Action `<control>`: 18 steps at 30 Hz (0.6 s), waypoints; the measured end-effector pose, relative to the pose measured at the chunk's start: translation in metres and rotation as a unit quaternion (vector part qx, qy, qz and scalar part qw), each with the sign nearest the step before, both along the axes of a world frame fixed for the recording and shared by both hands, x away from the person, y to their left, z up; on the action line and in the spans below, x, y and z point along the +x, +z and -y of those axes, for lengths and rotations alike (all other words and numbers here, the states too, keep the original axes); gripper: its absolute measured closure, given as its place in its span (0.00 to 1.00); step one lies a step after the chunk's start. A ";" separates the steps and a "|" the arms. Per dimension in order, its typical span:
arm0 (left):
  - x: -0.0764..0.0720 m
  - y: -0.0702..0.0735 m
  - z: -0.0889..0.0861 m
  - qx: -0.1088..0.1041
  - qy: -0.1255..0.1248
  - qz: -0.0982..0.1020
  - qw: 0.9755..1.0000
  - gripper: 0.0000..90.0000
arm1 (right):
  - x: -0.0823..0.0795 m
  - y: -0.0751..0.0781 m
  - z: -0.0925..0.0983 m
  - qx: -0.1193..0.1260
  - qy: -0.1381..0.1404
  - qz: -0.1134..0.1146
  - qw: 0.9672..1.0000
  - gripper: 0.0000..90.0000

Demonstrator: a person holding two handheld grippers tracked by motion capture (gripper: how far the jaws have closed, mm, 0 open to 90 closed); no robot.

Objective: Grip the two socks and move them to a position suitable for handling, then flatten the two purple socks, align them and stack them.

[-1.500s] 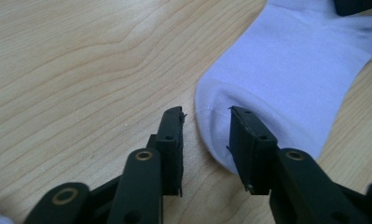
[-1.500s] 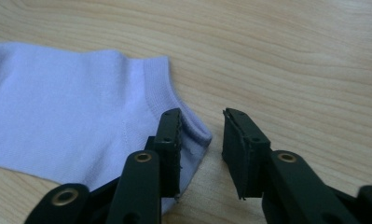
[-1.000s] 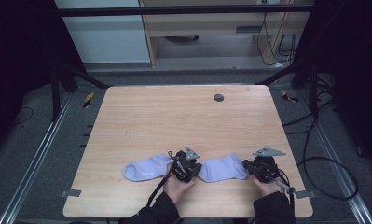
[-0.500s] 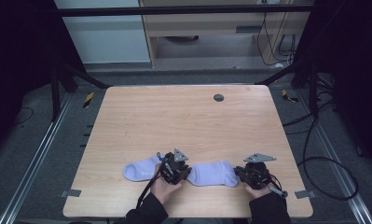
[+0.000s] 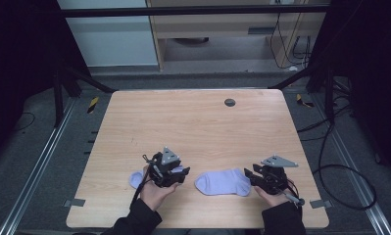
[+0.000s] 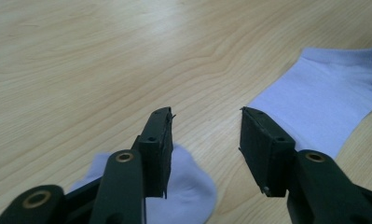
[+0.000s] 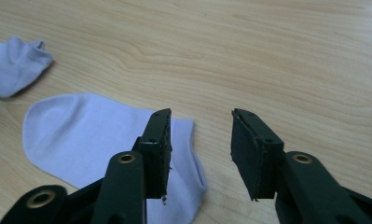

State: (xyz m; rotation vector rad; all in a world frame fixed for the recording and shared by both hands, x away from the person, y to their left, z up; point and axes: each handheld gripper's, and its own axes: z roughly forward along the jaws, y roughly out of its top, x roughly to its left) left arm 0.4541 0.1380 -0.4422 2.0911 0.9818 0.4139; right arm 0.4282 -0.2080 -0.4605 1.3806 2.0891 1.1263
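Two pale lilac socks lie near the table's front edge. The left sock is bunched, and my left gripper covers most of it. In the left gripper view its toe end sits under the open left gripper, with nothing between the jaws. The right sock lies flat between the two grippers and reaches into that view's right side. My right gripper stands open at this sock's right end. The sock's cuff runs under one jaw of the right gripper, and the bunched sock shows farther off.
The wooden table has a small dark round insert near its back edge. Cables trail from both grippers toward the front. A dark frame and a cabinet stand beyond the table.
My left gripper has moved left, over the left sock. The right gripper has shifted slightly left and nearer the front edge. The right sock has slid a little left.
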 end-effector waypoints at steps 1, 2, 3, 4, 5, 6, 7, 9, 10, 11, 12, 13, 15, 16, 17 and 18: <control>0.000 0.002 -0.006 -0.002 0.004 0.001 1.000 0.57 | 0.001 0.001 -0.002 0.000 0.001 0.002 1.000 0.61; 0.000 0.003 -0.012 -0.006 0.009 0.002 1.000 0.56 | 0.001 0.003 -0.004 -0.001 0.003 0.004 1.000 0.60; -0.001 0.004 -0.018 -0.008 0.013 0.002 1.000 0.55 | 0.002 0.004 -0.005 -0.001 0.004 0.006 1.000 0.58; -0.001 0.005 -0.024 -0.011 0.018 0.003 1.000 0.54 | 0.002 0.005 -0.007 0.000 0.004 0.006 1.000 0.57; -0.001 0.006 -0.030 -0.011 0.023 0.005 1.000 0.53 | 0.003 0.006 -0.009 0.000 0.005 0.008 1.000 0.56; -0.002 0.006 -0.037 -0.011 0.027 0.007 1.000 0.53 | 0.004 0.008 -0.011 0.002 0.005 0.009 1.000 0.55; -0.002 0.007 -0.043 -0.012 0.032 0.009 0.999 0.52 | 0.004 0.009 -0.012 0.003 0.006 0.012 1.000 0.54; -0.004 0.006 -0.057 -0.014 0.044 0.010 0.999 0.51 | 0.005 0.010 -0.016 0.005 0.007 0.012 1.000 0.52; -0.005 0.006 -0.064 -0.016 0.050 0.010 0.999 0.51 | 0.006 0.011 -0.019 0.005 0.009 0.013 1.000 0.51; -0.006 0.005 -0.070 -0.018 0.057 0.010 0.998 0.51 | 0.006 0.011 -0.021 0.004 0.011 0.012 1.000 0.50; -0.006 0.005 -0.077 -0.019 0.062 0.008 0.998 0.51 | 0.007 0.011 -0.023 0.004 0.012 0.013 1.000 0.50; -0.007 0.004 -0.083 -0.023 0.070 0.009 0.997 0.50 | 0.008 0.012 -0.026 0.005 0.015 0.013 1.000 0.50; -0.009 0.002 -0.095 -0.027 0.081 0.008 0.996 0.50 | 0.009 0.013 -0.032 0.004 0.019 0.012 1.000 0.49; -0.009 0.001 -0.101 -0.025 0.086 0.007 0.996 0.50 | 0.011 0.013 -0.035 0.006 0.022 0.012 1.000 0.49; -0.009 0.000 -0.106 -0.027 0.094 0.006 0.995 0.50 | 0.012 0.014 -0.038 0.005 0.024 0.011 1.000 0.49; -0.009 0.000 -0.111 -0.027 0.099 0.005 0.995 0.50 | 0.013 0.015 -0.041 0.008 0.027 0.012 1.000 0.49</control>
